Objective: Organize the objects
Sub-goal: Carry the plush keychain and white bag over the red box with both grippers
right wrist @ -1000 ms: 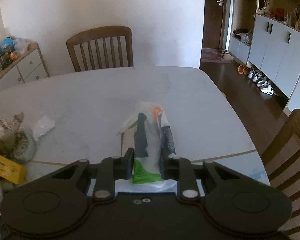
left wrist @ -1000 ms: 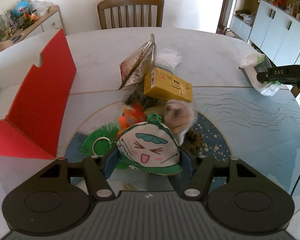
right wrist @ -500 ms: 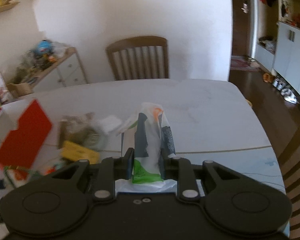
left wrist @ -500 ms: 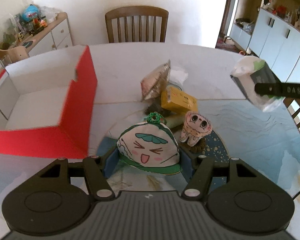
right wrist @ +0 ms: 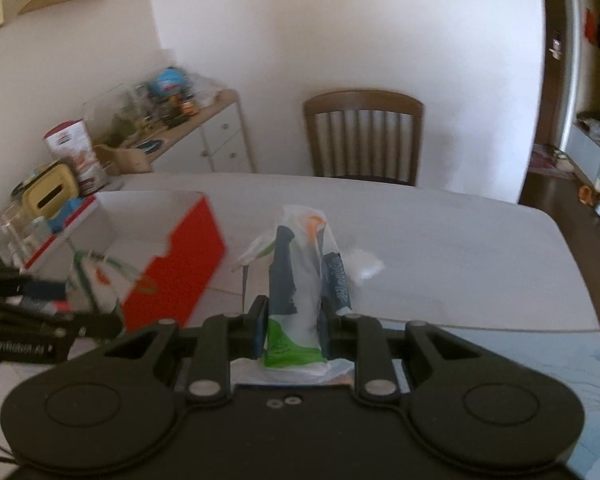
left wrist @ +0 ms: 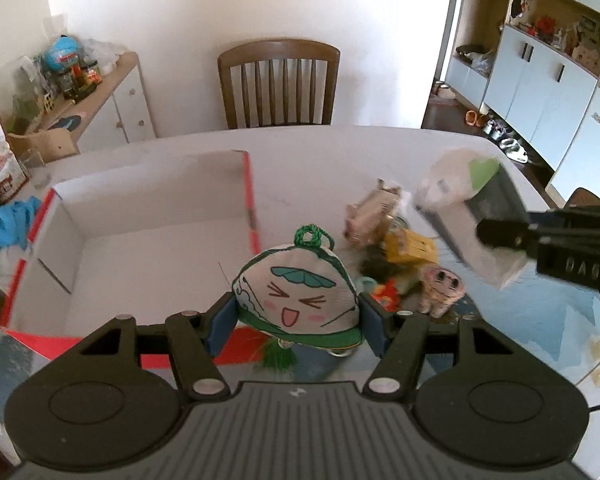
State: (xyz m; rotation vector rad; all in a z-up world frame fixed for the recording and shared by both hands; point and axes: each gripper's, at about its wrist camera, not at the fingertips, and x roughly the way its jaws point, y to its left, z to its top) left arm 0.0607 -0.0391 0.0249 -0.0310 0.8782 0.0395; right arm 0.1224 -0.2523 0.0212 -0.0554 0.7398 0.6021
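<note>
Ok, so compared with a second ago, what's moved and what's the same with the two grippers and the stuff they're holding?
Both grippers rose off the table and swung toward the red-and-white cardboard box. The left gripper carried the white-and-green smiling plush pouch up from the pile of small items; the right gripper brought the crinkly plastic packet closer. Nothing was released: both grips are unchanged, and the pile stays on the table.

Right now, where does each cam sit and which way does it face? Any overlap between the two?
Left wrist: on the left gripper, angled down over the table; shows its fingers clamping the plush pouch and the red box.
Right wrist: on the right gripper, facing the chair; shows its fingers clamping the plastic packet.
Shared: box, chair, table, both held items; each view catches the other gripper.
</note>
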